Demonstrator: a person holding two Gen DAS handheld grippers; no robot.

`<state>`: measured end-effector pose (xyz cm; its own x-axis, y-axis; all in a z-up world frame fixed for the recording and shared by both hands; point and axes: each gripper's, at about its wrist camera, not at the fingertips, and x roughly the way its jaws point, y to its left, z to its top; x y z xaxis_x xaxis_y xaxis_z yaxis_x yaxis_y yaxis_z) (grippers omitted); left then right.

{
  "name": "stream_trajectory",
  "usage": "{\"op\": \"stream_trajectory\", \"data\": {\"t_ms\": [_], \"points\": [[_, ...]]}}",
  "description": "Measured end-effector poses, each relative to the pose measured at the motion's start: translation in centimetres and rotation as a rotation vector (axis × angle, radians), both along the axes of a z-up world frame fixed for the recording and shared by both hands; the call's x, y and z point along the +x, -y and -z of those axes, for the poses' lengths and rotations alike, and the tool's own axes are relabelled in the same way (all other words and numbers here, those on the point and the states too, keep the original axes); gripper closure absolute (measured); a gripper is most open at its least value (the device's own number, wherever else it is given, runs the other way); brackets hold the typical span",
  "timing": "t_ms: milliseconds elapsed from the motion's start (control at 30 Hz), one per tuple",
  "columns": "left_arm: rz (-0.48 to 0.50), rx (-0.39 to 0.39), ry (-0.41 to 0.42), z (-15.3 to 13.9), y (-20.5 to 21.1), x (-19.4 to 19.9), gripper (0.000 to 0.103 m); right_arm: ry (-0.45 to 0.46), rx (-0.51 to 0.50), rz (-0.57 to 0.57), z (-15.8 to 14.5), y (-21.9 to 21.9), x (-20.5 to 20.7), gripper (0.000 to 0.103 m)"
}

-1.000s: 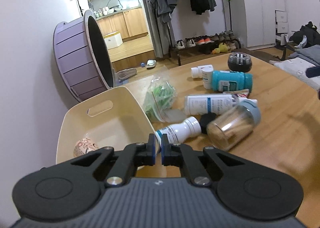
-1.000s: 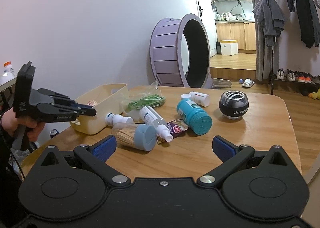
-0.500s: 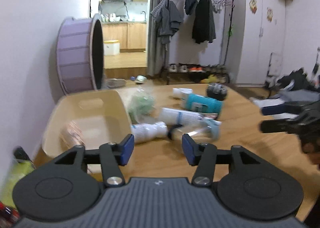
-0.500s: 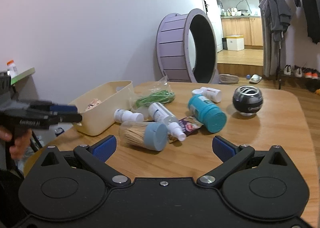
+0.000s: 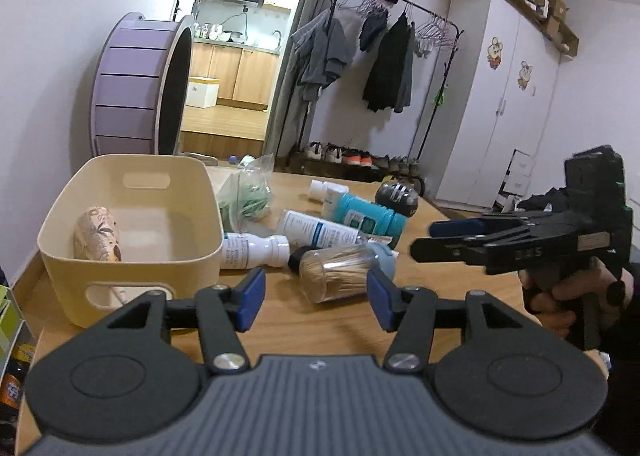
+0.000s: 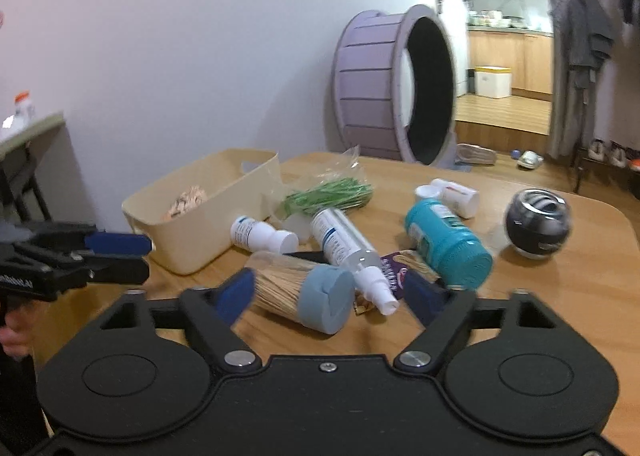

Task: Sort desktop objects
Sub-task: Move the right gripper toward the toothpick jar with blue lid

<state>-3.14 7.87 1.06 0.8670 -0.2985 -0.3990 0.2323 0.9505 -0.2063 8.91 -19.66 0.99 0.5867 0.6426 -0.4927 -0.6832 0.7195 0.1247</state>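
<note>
Both grippers hang above the near edge of the wooden table (image 5: pixel 460 296), and neither holds anything. The left gripper (image 5: pixel 316 294) has its blue-padded fingers spread wide, framing the clutter ahead; the right gripper (image 6: pixel 328 292) is spread wide too, its fingers set either side of the toothpick jar (image 6: pixel 304 294), which lies on its side with the pale blue lid towards the camera — not touched, as far as the view shows. In the left wrist view the right gripper (image 5: pixel 440 240) comes in from the right edge, a hand (image 5: pixel 560 296) wrapped round its grip. The cream storage bin (image 5: pixel 132 264) sits at the table's left end with a patterned, rounded item (image 5: pixel 98 234) lying inside against its left wall. Just beside the bin lies a small white bottle (image 6: pixel 262 234), then a long white spray bottle (image 6: pixel 348 252) with its nozzle over a purple snack packet (image 6: pixel 394 268). A teal bottle (image 6: pixel 448 242) lies on its side next to that, a small white bottle with its cap (image 6: pixel 452 191) behind it, and a black gyro ball (image 6: pixel 538 221) stands apart on the right. A clear bag of green sticks (image 6: pixel 332 189) rests behind the bin's far corner — all of it still out on the tabletop.
</note>
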Motion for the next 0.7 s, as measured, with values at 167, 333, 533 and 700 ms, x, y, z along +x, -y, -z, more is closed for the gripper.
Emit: {"op": "stream_trajectory", "data": {"t_ms": [167,333,533,700], "points": [[0.013,-0.005,0.013,-0.1,0.1,-0.3,0.048,-0.004,-0.032,-0.053,1.3,-1.3,1.3,0.047],[0.017,-0.008,0.013,-0.1,0.2,-0.3,0.048,0.003,-0.015,-0.07,1.5,-1.9,1.9,0.044],[0.028,-0.006,0.006,-0.1,0.5,0.0,0.048,-0.06,0.007,-0.099,2.4,-2.5,2.3,0.031],[0.031,-0.008,0.008,-0.1,0.6,-0.1,0.048,-0.083,0.015,-0.14,2.8,-2.4,1.9,0.026]]}}
